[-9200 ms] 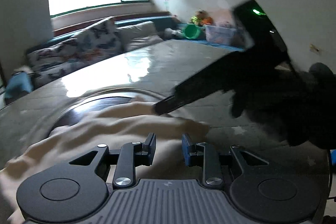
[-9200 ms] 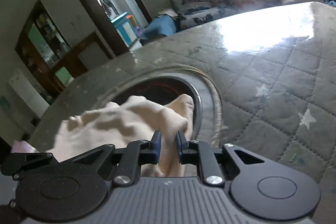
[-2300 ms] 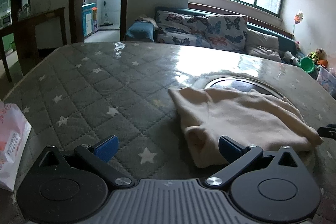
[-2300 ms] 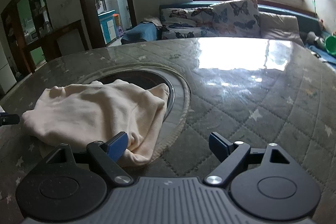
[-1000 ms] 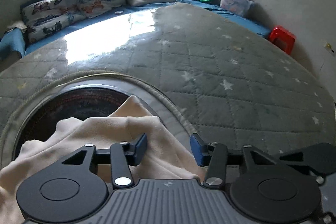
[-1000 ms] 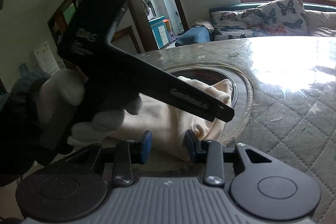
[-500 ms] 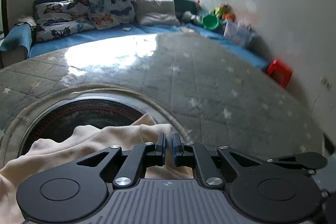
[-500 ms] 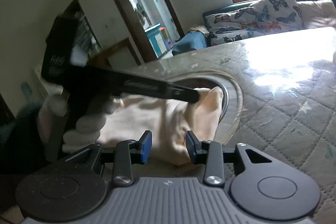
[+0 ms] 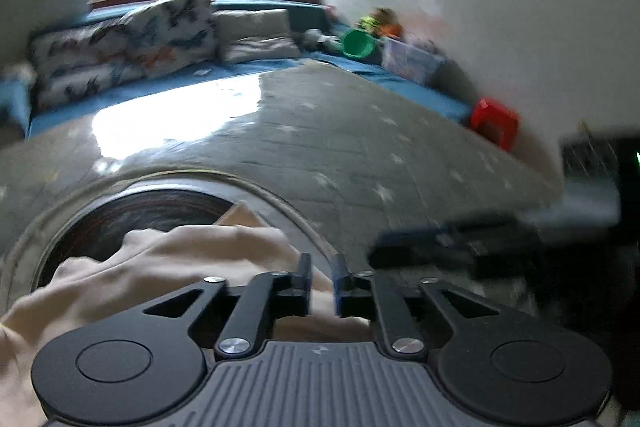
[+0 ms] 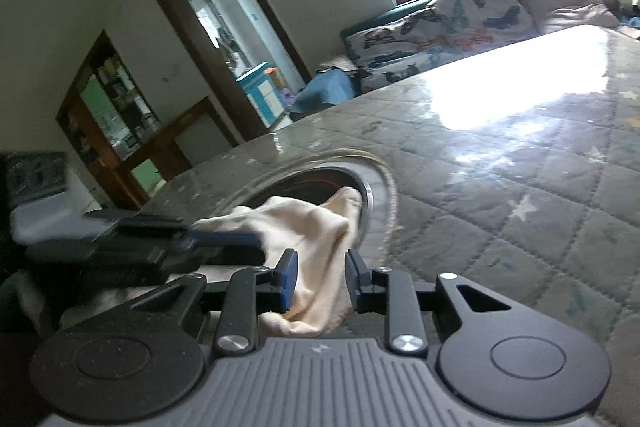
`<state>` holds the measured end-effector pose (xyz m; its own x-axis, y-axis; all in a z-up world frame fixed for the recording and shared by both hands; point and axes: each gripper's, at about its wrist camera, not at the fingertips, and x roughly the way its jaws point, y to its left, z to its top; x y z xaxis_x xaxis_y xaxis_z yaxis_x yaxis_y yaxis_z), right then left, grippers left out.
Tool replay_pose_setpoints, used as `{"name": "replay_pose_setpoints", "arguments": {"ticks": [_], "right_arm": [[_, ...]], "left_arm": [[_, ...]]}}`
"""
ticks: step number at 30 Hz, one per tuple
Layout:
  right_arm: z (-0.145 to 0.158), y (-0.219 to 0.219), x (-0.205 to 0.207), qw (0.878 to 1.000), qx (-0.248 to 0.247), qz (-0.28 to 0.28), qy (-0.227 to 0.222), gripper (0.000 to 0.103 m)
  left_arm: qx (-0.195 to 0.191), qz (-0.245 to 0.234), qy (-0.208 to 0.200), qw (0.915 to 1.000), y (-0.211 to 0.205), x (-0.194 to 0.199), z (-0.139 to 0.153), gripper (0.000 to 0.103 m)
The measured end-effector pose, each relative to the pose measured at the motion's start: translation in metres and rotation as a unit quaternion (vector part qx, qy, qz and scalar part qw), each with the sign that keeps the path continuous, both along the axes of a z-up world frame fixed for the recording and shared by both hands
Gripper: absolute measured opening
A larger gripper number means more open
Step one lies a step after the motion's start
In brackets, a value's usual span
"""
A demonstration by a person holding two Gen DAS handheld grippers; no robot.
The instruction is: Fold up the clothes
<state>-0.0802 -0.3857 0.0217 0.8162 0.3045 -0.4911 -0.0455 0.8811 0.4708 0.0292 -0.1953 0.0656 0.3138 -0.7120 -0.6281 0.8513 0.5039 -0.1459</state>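
Closing in with the right gripper [image 10: 320, 269]: jaws just drawn narrower, a hanging fold of the cream cloth [image 10: 308, 227] between the pads, brushing the left one, not clearly pinched. Reaching in from the left of that view with the left gripper [image 9: 322, 277], jaws just eased apart to a slim gap, soft cloth showing in the gap; cannot tell through the blur whether gripped or let go.

Bunched and rumpled, lying half over a round sunken well [image 9: 152, 211] in the table [image 10: 520, 187], one corner draped on the well's metal rim, dark ringed surface inside. Glossy quilted cover with pale stars across the rest of the table top.

Farther off, along a blue bench: butterfly-print cushions [image 10: 460, 15], a green bowl [image 9: 358, 43], a clear plastic bin [image 9: 412, 61] with blurred contents, and a red stool [image 9: 494, 121].
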Motion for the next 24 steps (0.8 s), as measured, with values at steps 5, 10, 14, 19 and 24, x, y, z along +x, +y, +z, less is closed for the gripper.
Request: {"name": "replay_pose_setpoints", "arguments": {"ticks": [5, 10, 14, 19, 24], "right_arm": [[-0.005, 0.0, 0.0, 1.0, -0.005, -0.001, 0.01, 0.025], [-0.002, 0.004, -0.002, 1.0, -0.005, 0.005, 0.004, 0.025], [-0.001, 0.004, 0.0, 1.0, 0.007, 0.014, 0.003, 0.025], [-0.002, 0.016, 0.004, 0.999, 0.007, 0.045, 0.0, 0.025], [0.003, 0.03, 0.012, 0.998, -0.021, 0.065, -0.017, 0.025]], "left_arm": [[0.044, -0.028, -0.055, 0.9971, -0.02, -0.023, -0.009, 0.026], [0.066, -0.018, -0.064, 0.9956, -0.019, -0.026, -0.021, 0.01], [0.049, 0.012, -0.063, 0.9967, 0.0, -0.028, -0.021, 0.006], [0.024, 0.048, -0.051, 0.9972, 0.018, -0.03, -0.021, 0.005], [0.013, 0.064, -0.04, 0.997, 0.024, -0.034, -0.024, 0.005]]}}
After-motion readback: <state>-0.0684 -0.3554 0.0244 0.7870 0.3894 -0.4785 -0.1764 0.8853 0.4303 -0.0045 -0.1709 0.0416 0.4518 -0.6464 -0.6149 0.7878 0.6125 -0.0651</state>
